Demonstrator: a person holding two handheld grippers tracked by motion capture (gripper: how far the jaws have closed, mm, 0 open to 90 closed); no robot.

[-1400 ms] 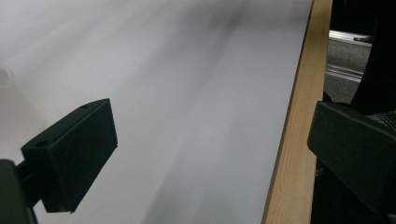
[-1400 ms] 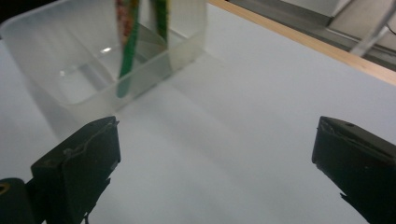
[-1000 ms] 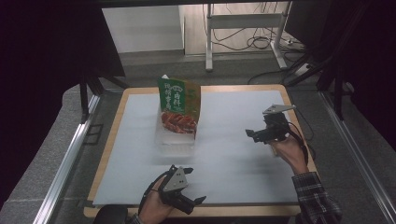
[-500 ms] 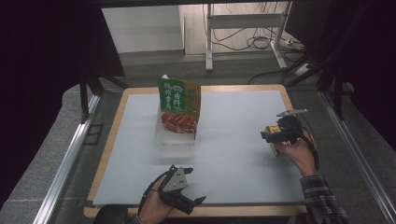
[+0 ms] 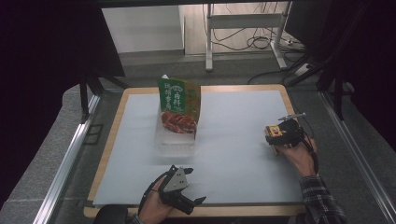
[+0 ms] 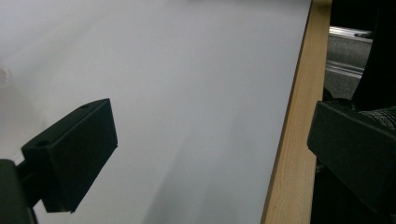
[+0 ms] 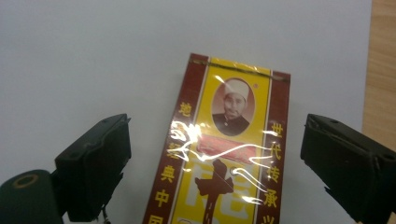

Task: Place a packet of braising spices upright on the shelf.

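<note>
A yellow and maroon box (image 7: pixel 224 154) in clear wrap lies flat on the white sheet (image 7: pixel 93 56). My right gripper (image 7: pixel 215 140) hovers over it, one jaw on each side. The jaws have just been closing a little, but a gap remains at both sides and the pads do not touch the box. In the high view that gripper (image 5: pixel 279 134) sits at the right of the sheet. My left gripper (image 5: pixel 192 186) rests at the front edge, open and holding nothing. In its own view the left gripper (image 6: pixel 212 112) spans the sheet and the wooden border (image 6: pixel 294 140).
A green and red food packet (image 5: pixel 179 105) stands upright in a clear container (image 5: pixel 173 140) at the middle back of the sheet. The wooden board (image 5: pixel 140 91) rims the sheet. Metal rails (image 5: pixel 70 154) run along both sides, and cables lie on the floor behind.
My right hand has moved to the right and down toward the sheet. The left hand and the packet have stayed put.
</note>
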